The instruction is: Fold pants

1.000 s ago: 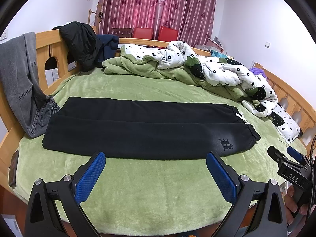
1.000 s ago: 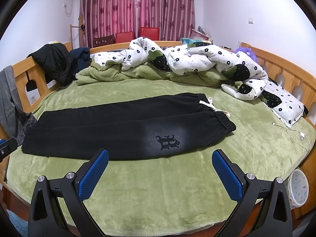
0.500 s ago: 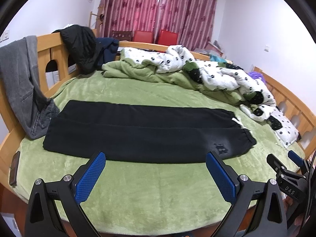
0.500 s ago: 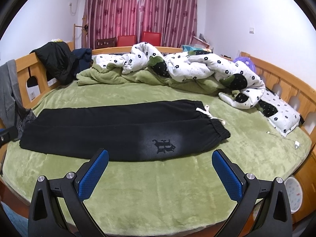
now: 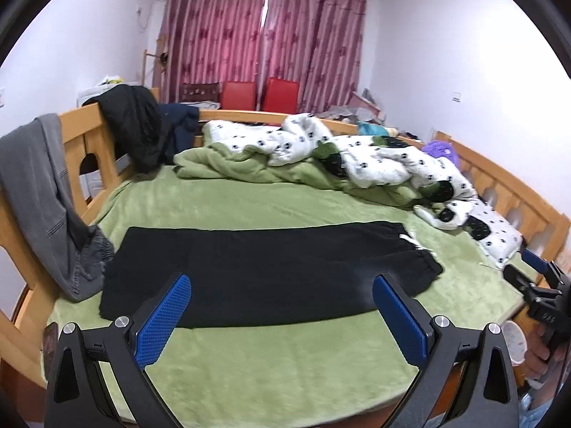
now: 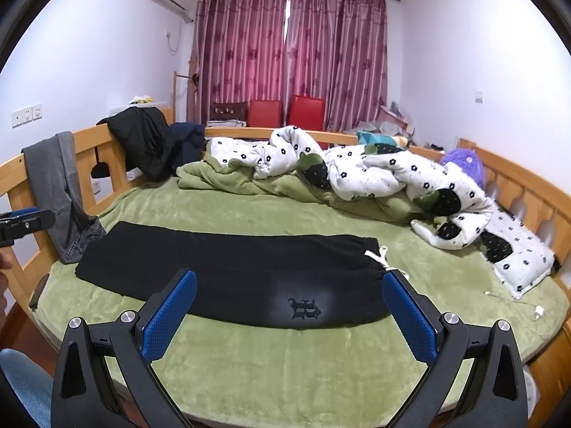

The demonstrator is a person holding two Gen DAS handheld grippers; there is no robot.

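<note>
Claws, left [image 5: 280, 315] and right [image 6: 289, 312], both spread wide and empty, held short of black sweatpants [image 6: 228, 271] lying flat, legs stacked, along green bed blanket [image 6: 285, 363]; risk of pinching plush blanket with thick fleece, or only the top leg, skewing the fold.

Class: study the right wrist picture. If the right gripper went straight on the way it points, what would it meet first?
Most likely the black pants spread on the green blanket. The right gripper, jaws open, points across the blanket toward them; depth is hard to judge.
</note>
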